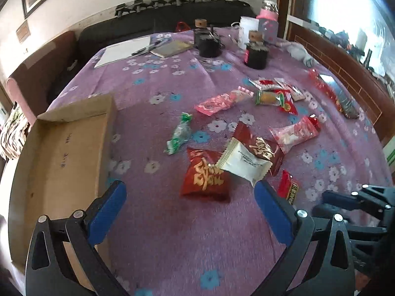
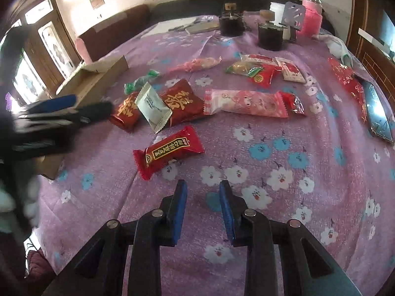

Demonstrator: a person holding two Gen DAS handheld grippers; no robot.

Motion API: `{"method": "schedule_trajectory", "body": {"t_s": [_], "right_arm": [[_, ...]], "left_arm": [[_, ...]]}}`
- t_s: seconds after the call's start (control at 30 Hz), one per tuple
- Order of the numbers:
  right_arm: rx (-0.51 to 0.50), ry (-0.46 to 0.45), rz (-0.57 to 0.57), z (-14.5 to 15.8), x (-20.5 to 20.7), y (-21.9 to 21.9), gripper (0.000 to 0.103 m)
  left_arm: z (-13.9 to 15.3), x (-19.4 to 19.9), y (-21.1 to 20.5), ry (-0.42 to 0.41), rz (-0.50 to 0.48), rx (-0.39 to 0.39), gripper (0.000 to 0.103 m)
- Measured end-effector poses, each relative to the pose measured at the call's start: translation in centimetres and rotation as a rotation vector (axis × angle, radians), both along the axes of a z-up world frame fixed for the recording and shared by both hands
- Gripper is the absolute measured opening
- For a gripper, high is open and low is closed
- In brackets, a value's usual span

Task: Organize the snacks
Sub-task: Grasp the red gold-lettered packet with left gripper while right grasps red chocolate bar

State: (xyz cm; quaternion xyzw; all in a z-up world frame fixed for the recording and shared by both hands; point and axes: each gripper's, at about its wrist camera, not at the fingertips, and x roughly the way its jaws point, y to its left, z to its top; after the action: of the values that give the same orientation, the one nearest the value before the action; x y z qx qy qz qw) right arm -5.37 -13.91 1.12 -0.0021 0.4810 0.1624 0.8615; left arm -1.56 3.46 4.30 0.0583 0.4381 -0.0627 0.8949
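Several wrapped snacks lie scattered on a purple flowered cloth. My left gripper (image 1: pixel 190 192) is wide open and empty, just short of a dark red packet (image 1: pixel 206 178) with gold lettering; a white packet (image 1: pixel 243 162) leans on it. In the right wrist view the left gripper (image 2: pixel 86 108) appears blurred beside those packets (image 2: pixel 126 111). My right gripper (image 2: pixel 203 190) is open with a narrow gap and empty, a little short of a bright red bar (image 2: pixel 170 149). A long pink packet (image 2: pixel 246 103) and a green candy (image 1: pixel 180 133) lie farther off. An open cardboard box (image 1: pixel 61 157) stands at the left.
Two black jars with cork lids (image 1: pixel 256 54) stand at the far side, with a pink bottle (image 2: pixel 312 17), papers and pens (image 1: pixel 128 49). A phone (image 2: pixel 377 113) lies at the right edge. A dark sofa (image 1: pixel 158 19) runs behind the table.
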Motion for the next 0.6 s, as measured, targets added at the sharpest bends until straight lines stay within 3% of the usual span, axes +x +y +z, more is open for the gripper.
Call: {"method": "schedule_trajectory", "body": {"t_s": [0.1, 0.17, 0.2, 0.23, 0.3, 0.43, 0.6], "right_arm": [[0.039, -0.009, -0.004, 0.4, -0.1, -0.5, 0.035], [0.06, -0.009, -0.003, 0.6, 0.0, -0.5, 0.036], [0.066, -0.011, -0.002, 0.7, -0.1, -0.5, 0.036], [0.071, -0.013, 0.001, 0.7, -0.2, -0.5, 0.036], [0.075, -0.018, 0.004, 0.7, -0.4, -0.3, 0.037], [0.067, -0.019, 0.004, 0.6, -0.6, -0.3, 0.037], [0.061, 0.003, 0.003, 0.3, 0.0, -0.2, 0.037]], "left_arm": [[-0.5, 0.9, -0.2, -0.003, -0.022, 0.003, 0.103], [-1.0, 1.9, 0.0, 0.003, -0.02, 0.002, 0.097], [-1.2, 2.4, 0.1, 0.023, -0.027, -0.006, 0.076], [-1.9, 3.0, 0.2, 0.077, -0.041, -0.027, 0.046], [-2.3, 3.1, 0.8, 0.132, -0.073, -0.154, 0.033], [-1.8, 1.2, 0.4, 0.13, -0.097, -0.094, 0.027], [-1.5, -2.0, 1.2, 0.172, -0.135, -0.09, 0.024]]}}
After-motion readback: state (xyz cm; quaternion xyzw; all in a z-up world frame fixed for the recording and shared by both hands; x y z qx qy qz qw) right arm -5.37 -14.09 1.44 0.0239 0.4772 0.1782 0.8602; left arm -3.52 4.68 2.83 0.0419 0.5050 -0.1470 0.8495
